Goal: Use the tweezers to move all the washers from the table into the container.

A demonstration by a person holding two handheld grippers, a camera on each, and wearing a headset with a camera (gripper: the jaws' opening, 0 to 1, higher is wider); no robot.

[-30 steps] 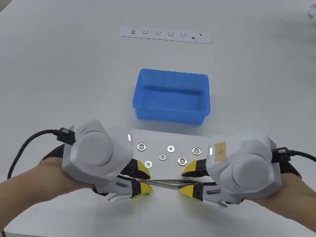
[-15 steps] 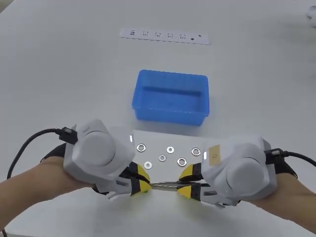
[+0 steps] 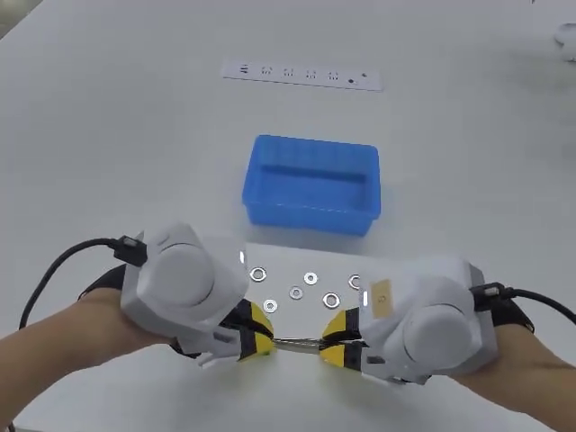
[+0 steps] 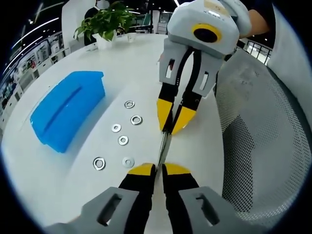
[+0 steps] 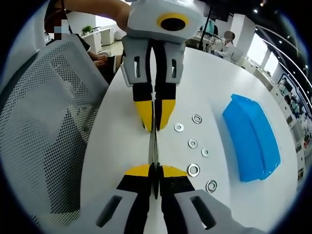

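Observation:
Thin metal tweezers [image 3: 295, 342] are held level just above the white table, between my two grippers, which face each other. My left gripper [image 3: 258, 331] is shut on one end; in its own view its jaws [image 4: 159, 168] pinch the tweezers [image 4: 163, 144]. My right gripper [image 3: 335, 339] is shut on the other end, and its jaws [image 5: 155, 170] are closed around the tweezers [image 5: 152, 144]. Several steel washers [image 3: 310, 278] lie loose on the table just beyond the grippers. The blue container [image 3: 311, 184] stands behind the washers and looks empty.
A white power strip [image 3: 301, 76] lies at the far side of the table. A mesh office chair [image 4: 253, 146] sits at the table's near edge. The table [image 3: 135, 153] has bare room around the container.
The two grippers have drawn closer together along the tweezers, the right one sliding left. The washers and container have kept their places; the head camera shifted slightly.

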